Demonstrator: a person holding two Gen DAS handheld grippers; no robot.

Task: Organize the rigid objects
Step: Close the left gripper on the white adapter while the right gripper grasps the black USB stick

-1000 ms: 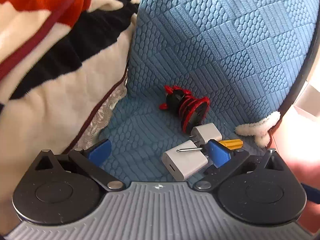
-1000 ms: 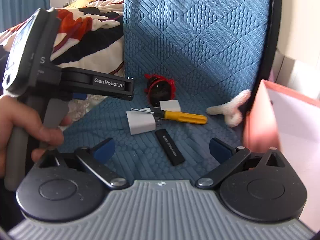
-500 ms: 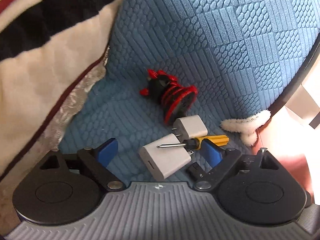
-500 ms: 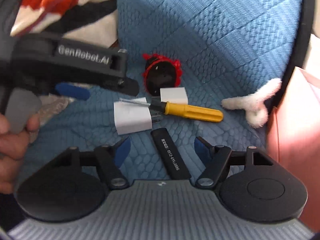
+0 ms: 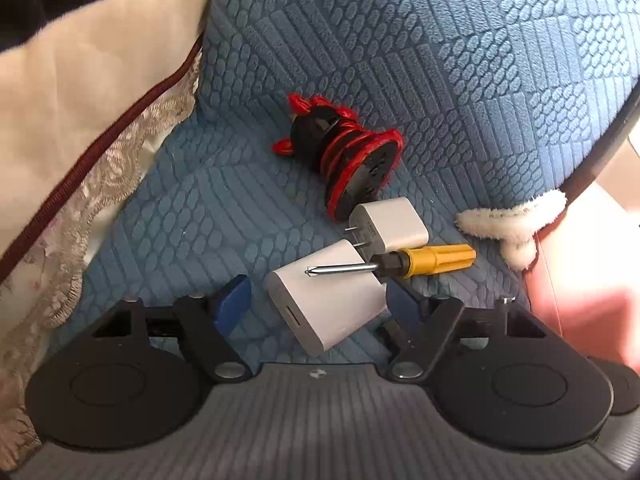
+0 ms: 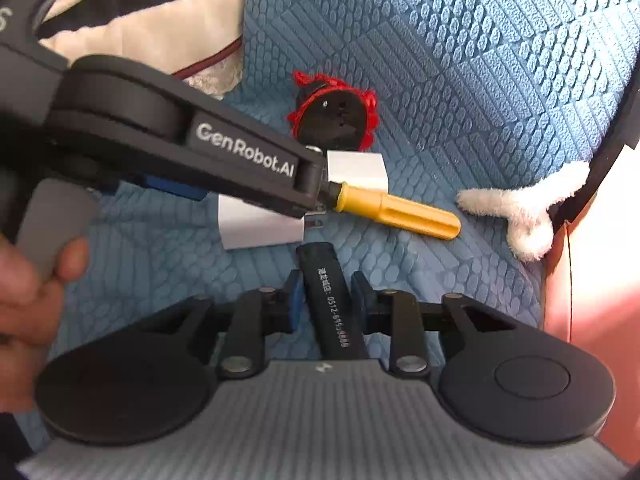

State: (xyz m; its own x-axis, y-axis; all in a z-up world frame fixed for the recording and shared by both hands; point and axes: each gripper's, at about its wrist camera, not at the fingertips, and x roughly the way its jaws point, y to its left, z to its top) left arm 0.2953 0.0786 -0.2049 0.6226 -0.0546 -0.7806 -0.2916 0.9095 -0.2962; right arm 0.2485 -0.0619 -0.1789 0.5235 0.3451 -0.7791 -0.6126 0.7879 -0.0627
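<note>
On the blue textured cushion [image 5: 400, 60] lie a large white charger [image 5: 326, 296], a small white charger [image 5: 390, 226], a yellow-handled screwdriver [image 5: 432, 259] resting across the large charger, and a black spool wound with red cord [image 5: 352, 160]. My left gripper [image 5: 316, 300] is open, with its blue pads on either side of the large charger. My right gripper [image 6: 324, 296] has its jaws nearly closed around a black stick with white print [image 6: 330, 300], pads at its sides. The left gripper's body [image 6: 240, 156] hides part of the chargers in the right wrist view.
A cream, black and red blanket [image 5: 80, 100] covers the left side. A white fluffy piece [image 5: 516, 224] lies at the cushion's right edge next to a pink box [image 5: 584, 280]. A hand [image 6: 24, 292] holds the left gripper's handle.
Both grippers have moved forward and down. The left now straddles the large white charger. The right has narrowed its jaws around the black stick.
</note>
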